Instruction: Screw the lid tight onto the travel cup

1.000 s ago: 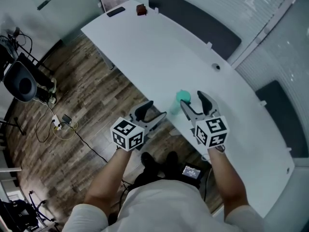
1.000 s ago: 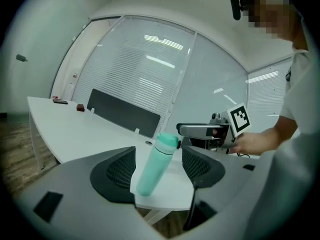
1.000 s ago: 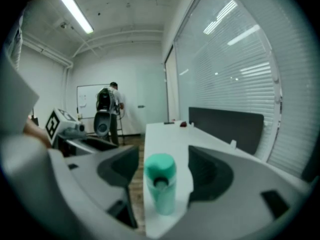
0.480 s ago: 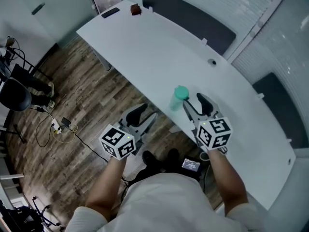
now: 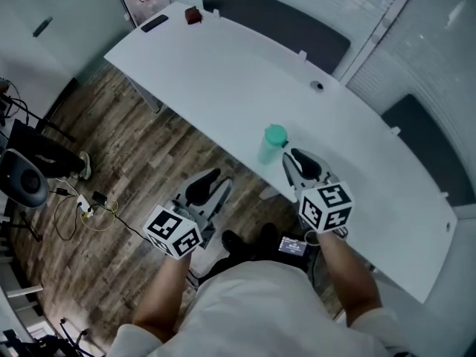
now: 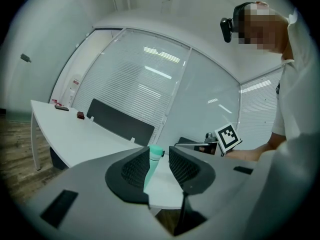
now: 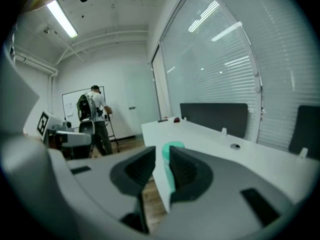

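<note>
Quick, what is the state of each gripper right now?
Left gripper: jaws closing, nothing between them.
Right gripper: jaws closing, empty; the travel cup stands just ahead, untouched.

White worktop (image 5: 223,88), long and curved, over wood-plank floor (image 5: 111,147). Far corner: flat black item (image 5: 154,23) with a small red-brown block (image 5: 193,15) near it, apart. Round cable grommet (image 5: 317,85) near the back edge. Two dark panels behind the worktop: one (image 5: 275,21) at the far end, the other (image 5: 424,140) further right. Glass wall with blinds (image 7: 215,59) behind. Floor, left: office chair (image 5: 22,181), power strip with loose cables (image 5: 93,203). Small lit screen (image 5: 292,245) on the floor below the near edge. Right gripper view: person with backpack (image 7: 95,114) standing by a whiteboard, back turned.
</note>
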